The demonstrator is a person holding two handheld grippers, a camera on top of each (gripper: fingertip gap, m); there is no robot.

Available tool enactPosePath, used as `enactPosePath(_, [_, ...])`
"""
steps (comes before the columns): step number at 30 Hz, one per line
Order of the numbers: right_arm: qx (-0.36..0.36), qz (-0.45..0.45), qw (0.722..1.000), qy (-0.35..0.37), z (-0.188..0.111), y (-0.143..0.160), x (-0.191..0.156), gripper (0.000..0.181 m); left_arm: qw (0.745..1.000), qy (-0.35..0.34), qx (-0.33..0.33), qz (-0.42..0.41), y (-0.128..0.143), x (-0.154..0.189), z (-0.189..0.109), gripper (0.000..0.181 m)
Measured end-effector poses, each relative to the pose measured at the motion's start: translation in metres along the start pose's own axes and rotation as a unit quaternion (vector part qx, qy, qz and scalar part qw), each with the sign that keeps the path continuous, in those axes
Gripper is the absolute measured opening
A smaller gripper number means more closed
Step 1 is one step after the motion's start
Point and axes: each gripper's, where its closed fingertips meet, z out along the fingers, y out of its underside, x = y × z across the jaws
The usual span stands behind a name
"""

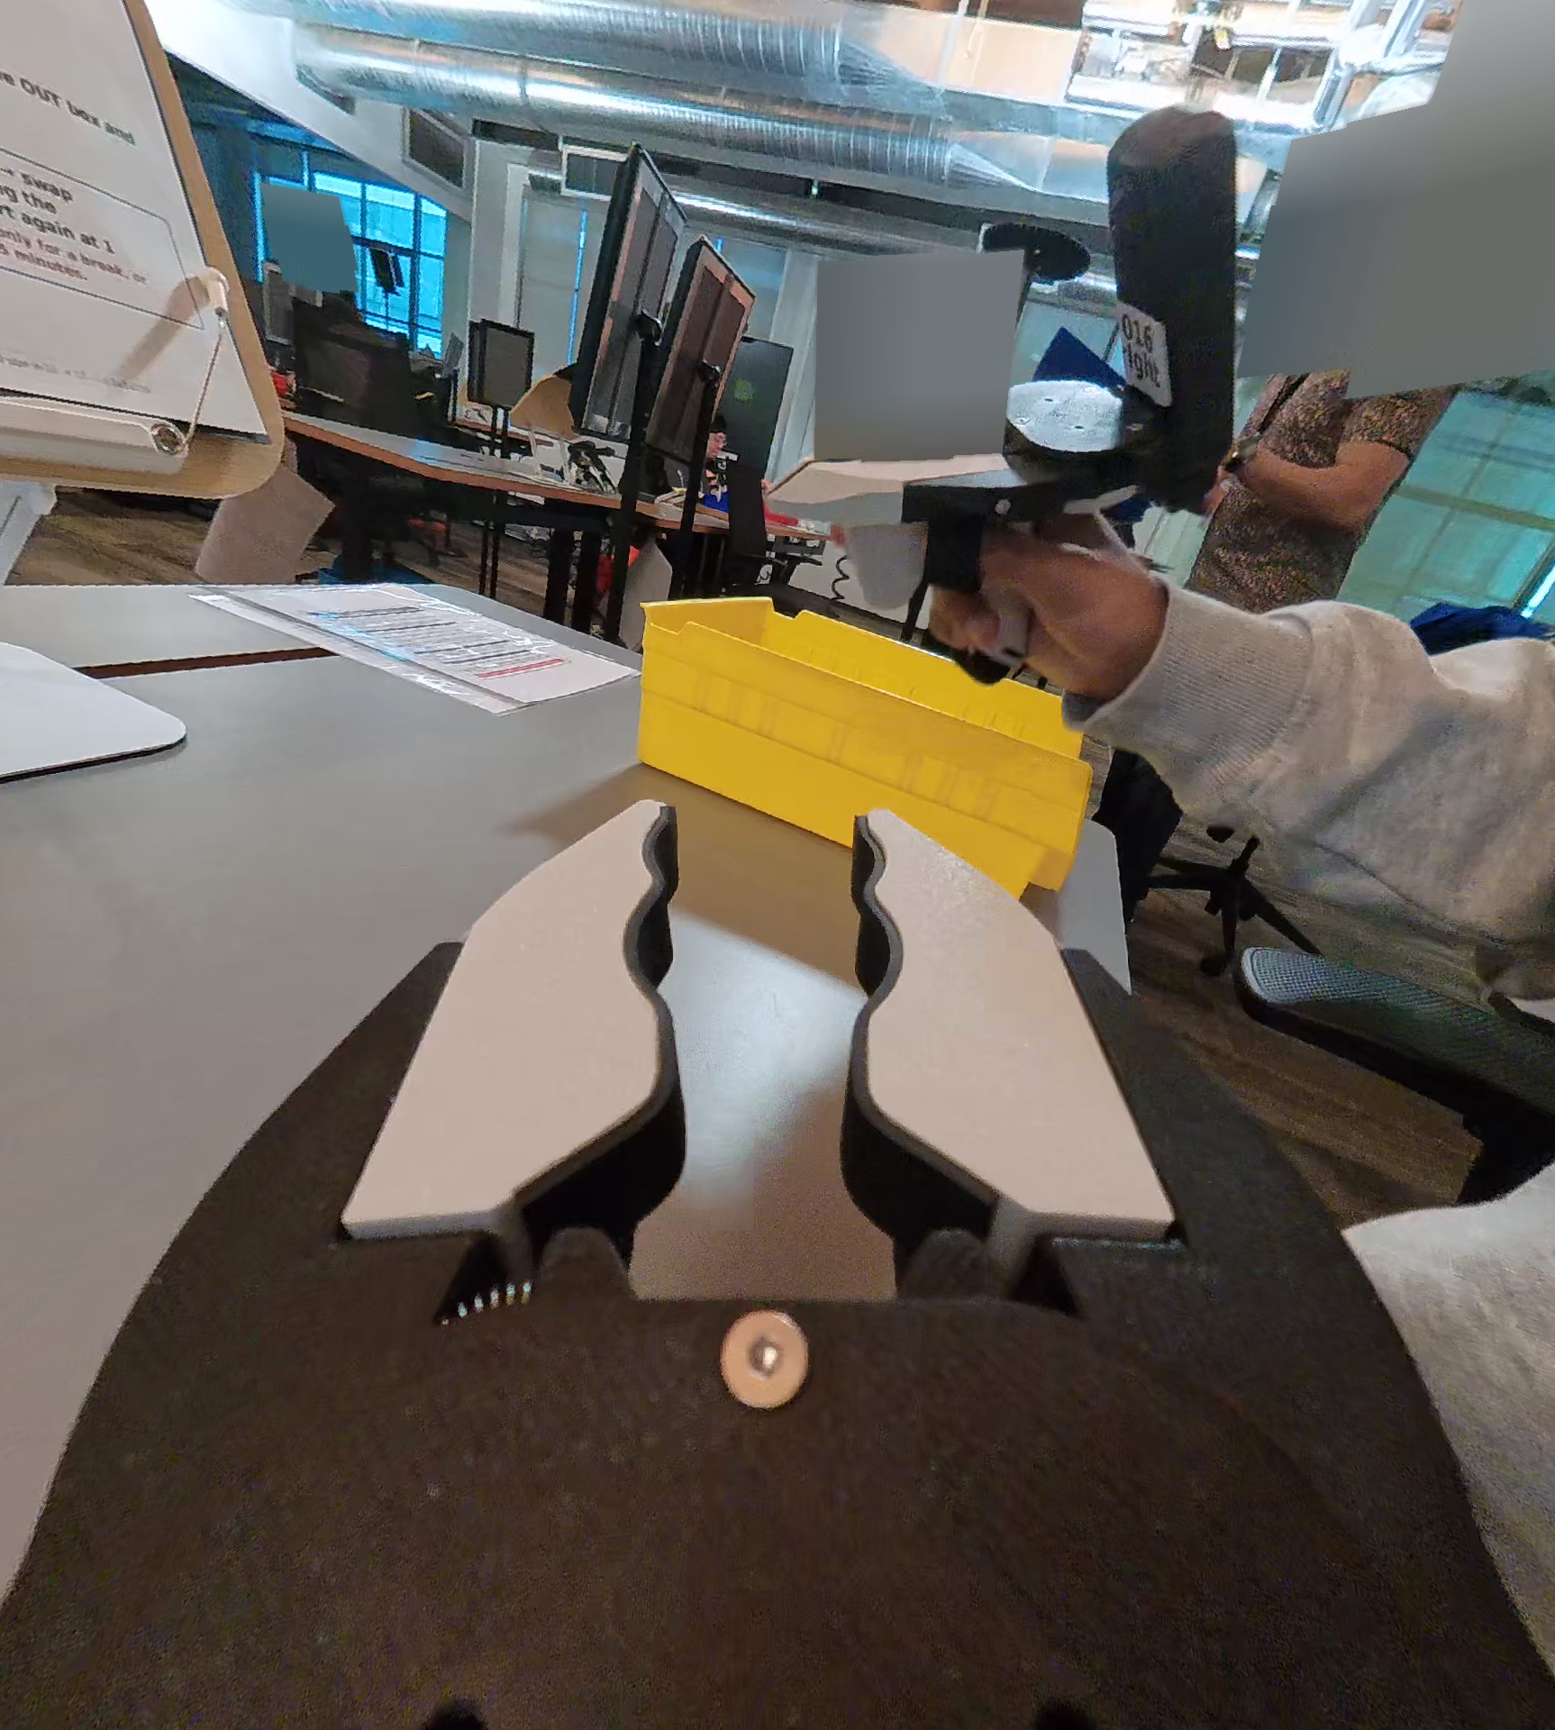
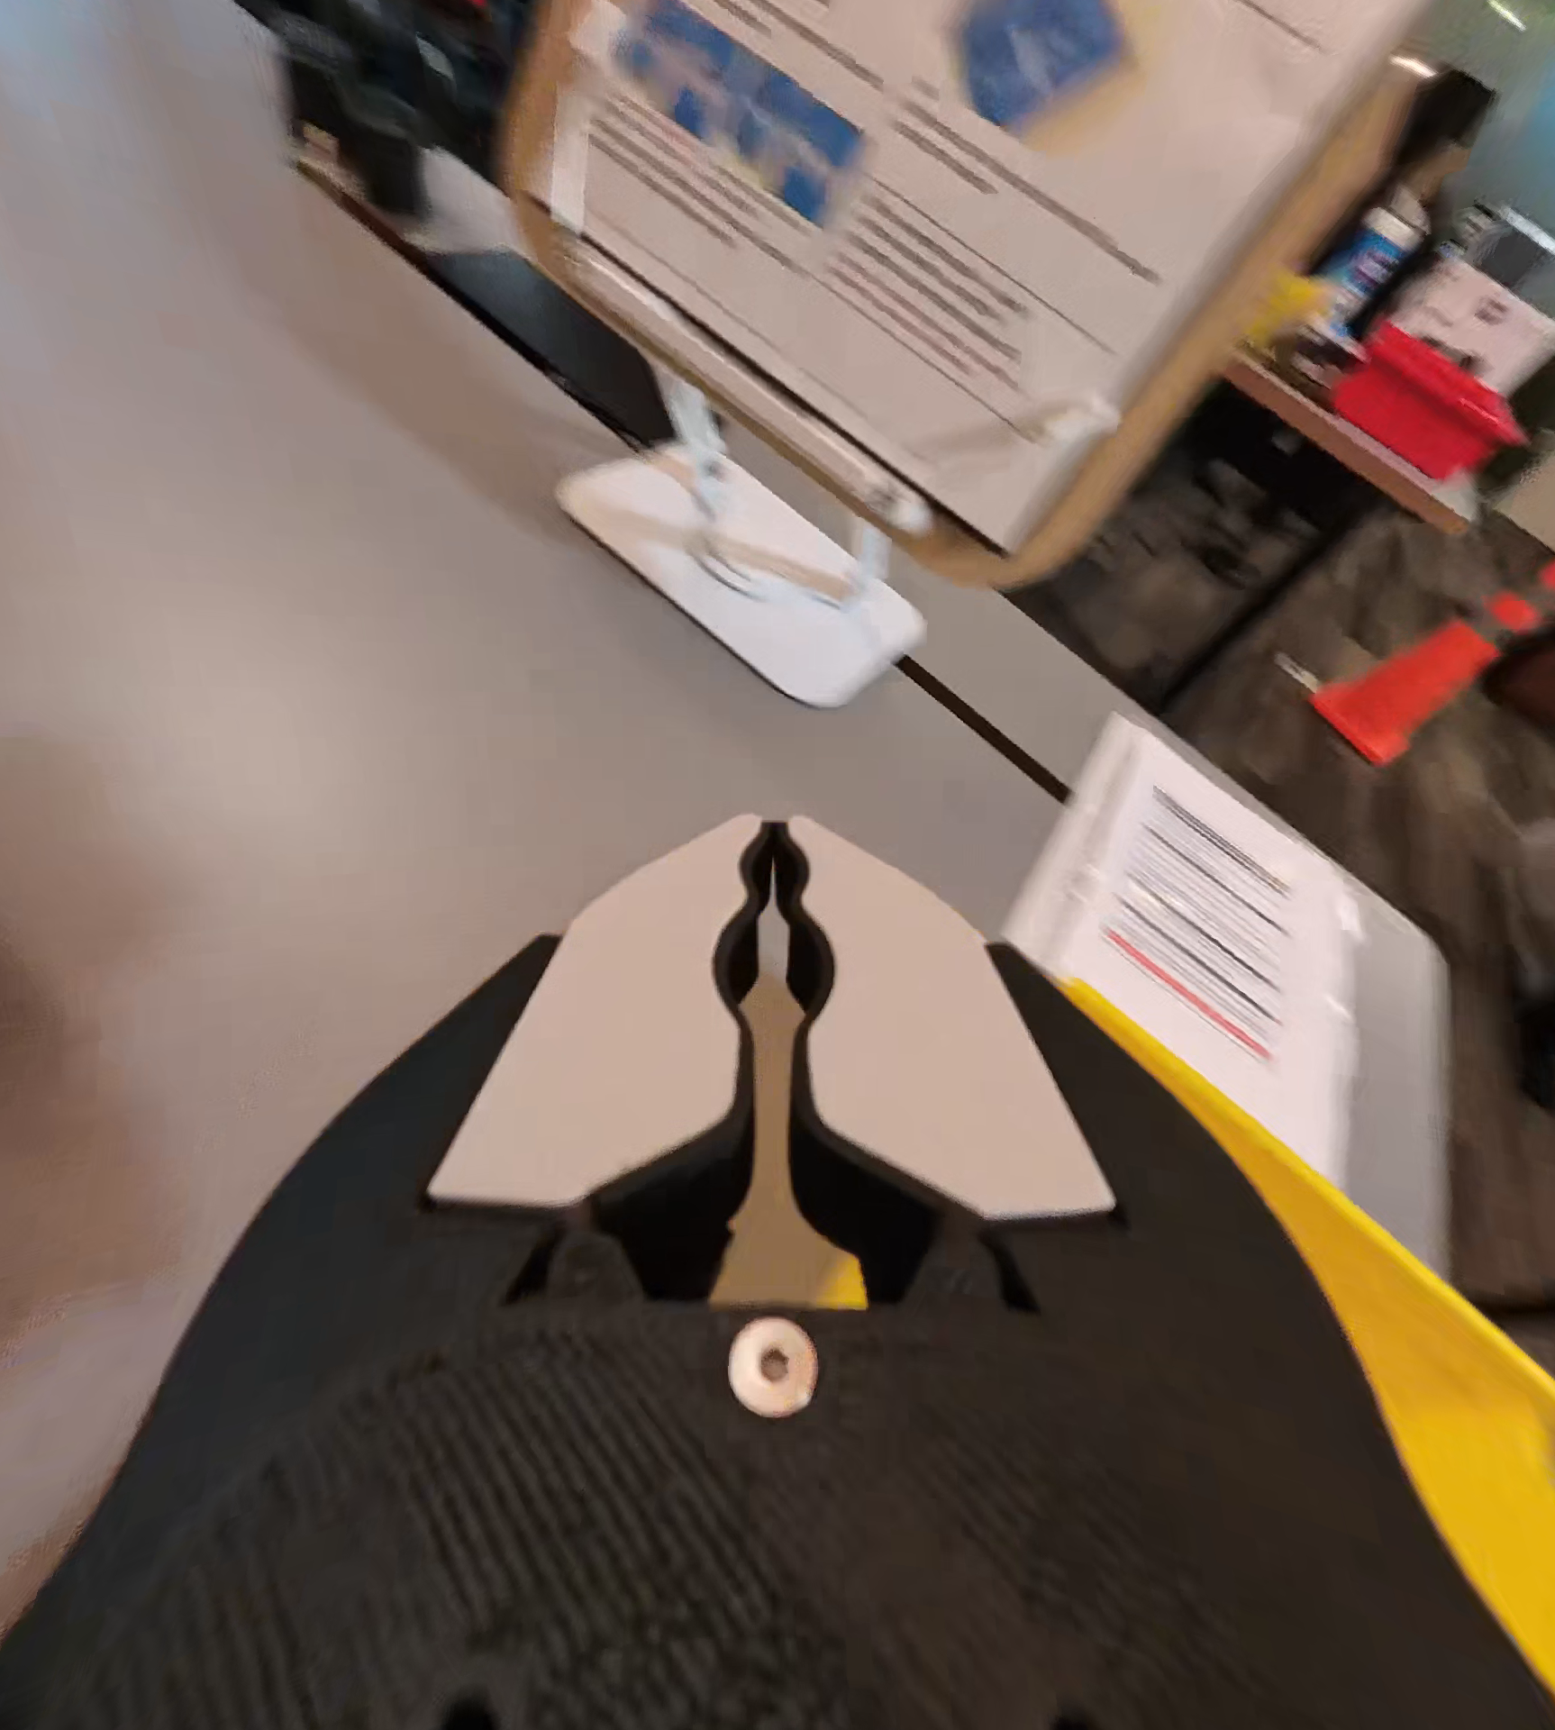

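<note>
Two grippers are seen, left gripper [image 1: 762, 843] and right gripper [image 2: 776, 828]; one yellow bin [image 1: 849, 740], one document stand [image 2: 849, 281], one laminated sheet [image 1: 437, 641], one orange cone [image 2: 1420, 679] are counted.

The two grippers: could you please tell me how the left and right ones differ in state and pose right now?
The left gripper is open, its fingers well apart; the right gripper is shut, tips meeting on nothing. The left sits low over the grey table, pointing at the yellow bin; the right is raised above that bin in a hand. Both have grey fingers on black bodies, and neither holds anything.
</note>
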Motion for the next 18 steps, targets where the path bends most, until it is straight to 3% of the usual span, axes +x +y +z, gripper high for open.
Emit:
enactPosePath(3, [0.044, 0.024, 0.996, -0.076, 0.035, -0.018, -0.073, 0.0, 1.0, -0.01, 0.004, 0.005, -0.002, -0.002, -0.001, 0.034])
enactPosePath(6, [0.074, 0.077, 0.987, -0.122, 0.07, -0.019, -0.123, 0.0, 0.999, -0.032, 0.015, 0.014, -0.007, -0.01, -0.006, 0.029])
enactPosePath(8, [0.085, 0.109, 0.981, -0.136, 0.089, -0.015, -0.142, 0.0, 0.999, -0.035, 0.026, 0.019, -0.011, -0.014, -0.011, 0.0])
enactPosePath(9, [0.083, 0.119, 0.978, -0.151, 0.097, -0.012, -0.152, 0.0, 0.999, -0.026, 0.026, 0.016, -0.011, -0.013, -0.012, 0.0])
enactPosePath(12, [0.066, 0.103, 0.981, -0.152, 0.112, -0.001, -0.158, 0.0, 0.999, -0.012, 0.032, 0.005, -0.014, -0.012, -0.014, 0.0])
enactPosePath(18, [0.084, 0.14, 0.966, -0.2, 0.104, 0.009, -0.166, 0.0, 0.999, -0.022, 0.027, -0.006, -0.013, -0.016, -0.014, 0.0])
